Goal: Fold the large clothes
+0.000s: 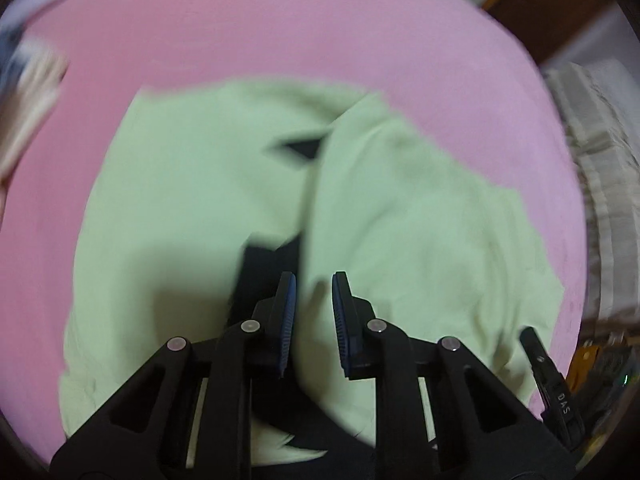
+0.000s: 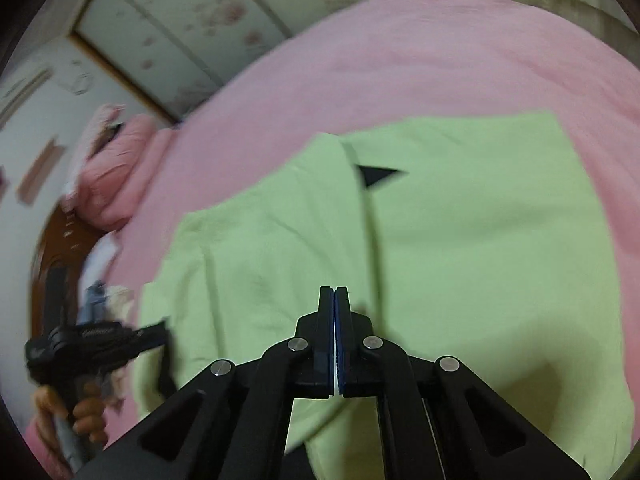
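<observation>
A light green garment [image 1: 192, 200] with a dark inner lining [image 1: 272, 256] lies spread on a pink bedsheet [image 1: 280, 28]. Its two front flaps meet along a middle seam. My left gripper [image 1: 314, 312] points steeply down at the near edge of the right flap, and a green fold fills the narrow gap between its blue pads [image 1: 289, 312]. The same gripper [image 2: 160, 330] shows at the garment's left edge in the right wrist view. My right gripper [image 2: 334, 292] hangs over the garment [image 2: 480, 240] with its pads pressed together and no cloth seen between them. One of its fingers [image 1: 536, 344] lies at the garment's right edge.
Pink pillows [image 2: 116, 176] lie at the head of the bed beside a wooden headboard [image 2: 52, 248]. A person's hand [image 2: 86, 416] holds the left gripper's handle. A striped pale cloth [image 1: 600, 184] hangs off the bed's right side. Flowered cupboard doors [image 2: 192, 24] stand behind.
</observation>
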`<act>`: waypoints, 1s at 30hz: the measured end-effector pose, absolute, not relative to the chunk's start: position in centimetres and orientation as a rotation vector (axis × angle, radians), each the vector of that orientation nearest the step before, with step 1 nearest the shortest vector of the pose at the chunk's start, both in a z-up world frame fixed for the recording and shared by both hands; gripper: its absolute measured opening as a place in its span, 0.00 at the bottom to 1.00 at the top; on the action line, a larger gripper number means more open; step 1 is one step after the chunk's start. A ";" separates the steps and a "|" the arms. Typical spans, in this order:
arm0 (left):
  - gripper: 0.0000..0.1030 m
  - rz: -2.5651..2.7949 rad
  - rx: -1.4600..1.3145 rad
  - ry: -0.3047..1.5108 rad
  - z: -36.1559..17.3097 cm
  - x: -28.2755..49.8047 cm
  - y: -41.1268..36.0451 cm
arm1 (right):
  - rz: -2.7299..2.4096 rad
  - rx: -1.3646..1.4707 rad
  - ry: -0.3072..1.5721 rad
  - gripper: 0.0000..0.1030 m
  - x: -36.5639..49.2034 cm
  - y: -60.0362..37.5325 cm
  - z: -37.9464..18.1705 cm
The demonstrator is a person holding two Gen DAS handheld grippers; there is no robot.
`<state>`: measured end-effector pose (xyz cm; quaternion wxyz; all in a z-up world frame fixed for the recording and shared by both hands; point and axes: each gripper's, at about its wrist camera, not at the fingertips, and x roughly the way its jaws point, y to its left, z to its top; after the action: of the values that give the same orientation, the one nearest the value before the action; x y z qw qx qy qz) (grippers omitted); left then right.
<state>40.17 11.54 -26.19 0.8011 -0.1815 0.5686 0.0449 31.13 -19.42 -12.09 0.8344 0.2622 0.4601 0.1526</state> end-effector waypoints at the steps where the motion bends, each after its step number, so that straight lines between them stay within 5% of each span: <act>1: 0.17 0.049 -0.380 1.193 -26.0 41.3 10.6 | 0.382 0.568 0.981 0.01 32.5 -18.6 -12.3; 10: 0.17 0.028 -0.382 1.184 -31.6 51.2 6.7 | 0.424 0.567 1.094 0.07 44.2 -11.6 -15.6; 13: 0.05 0.061 -0.337 1.175 -32.0 53.1 7.0 | 0.389 0.547 1.056 0.07 46.9 -13.1 -16.3; 23: 0.01 0.148 -0.327 1.173 -33.9 56.3 8.4 | -0.012 0.591 0.988 0.06 45.4 -22.5 -17.5; 30: 0.03 0.160 -0.308 1.163 -31.9 50.1 7.3 | -0.047 0.585 0.988 0.10 41.0 -23.3 -15.2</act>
<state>50.15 7.31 -31.91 0.8215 -0.1449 0.5463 0.0751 40.98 -23.33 -15.24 0.8395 0.2768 0.4671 -0.0221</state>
